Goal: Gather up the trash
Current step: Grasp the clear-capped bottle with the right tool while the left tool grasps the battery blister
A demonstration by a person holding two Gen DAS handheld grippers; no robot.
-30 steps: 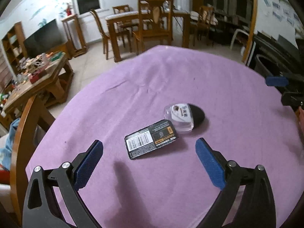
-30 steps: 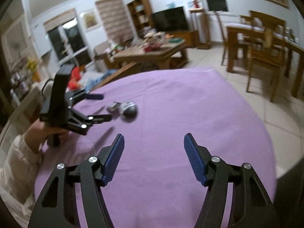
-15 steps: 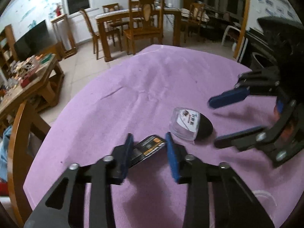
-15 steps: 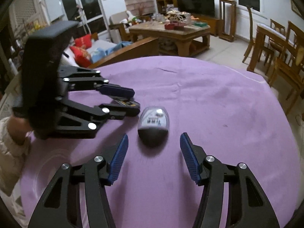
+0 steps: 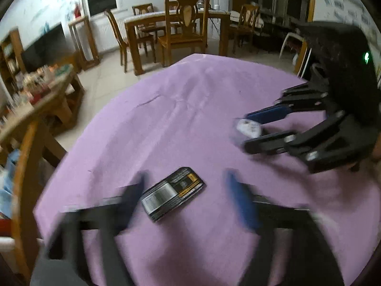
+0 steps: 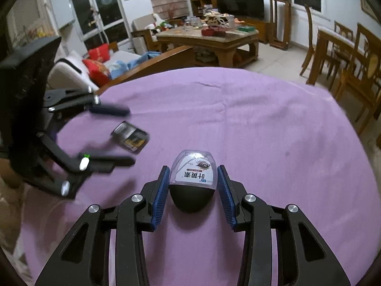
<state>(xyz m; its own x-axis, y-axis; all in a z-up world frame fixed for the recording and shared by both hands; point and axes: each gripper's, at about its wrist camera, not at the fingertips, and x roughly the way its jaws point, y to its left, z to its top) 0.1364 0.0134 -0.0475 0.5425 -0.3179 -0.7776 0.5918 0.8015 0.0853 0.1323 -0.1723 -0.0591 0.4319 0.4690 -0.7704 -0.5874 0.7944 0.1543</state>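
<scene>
On the purple cloth (image 6: 262, 124) lie two pieces of trash: one flat black packet (image 5: 172, 193) and one clear-lidded case (image 6: 193, 178) with a black base. Two grippers are in view, one left gripper (image 5: 188, 197) and one right gripper (image 6: 193, 186). Behind, there are two wooden tables: one dining table (image 5: 176, 21) and one cluttered low table (image 6: 209, 38). One dark television (image 6: 239, 1) stands by the wall.

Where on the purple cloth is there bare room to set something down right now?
The far half of the purple cloth, toward the dining chairs, is bare, as is its right side. It is crowded near-left: the open left gripper straddles the flat black packet, and the right gripper is closing around the small clear-lidded container.
</scene>
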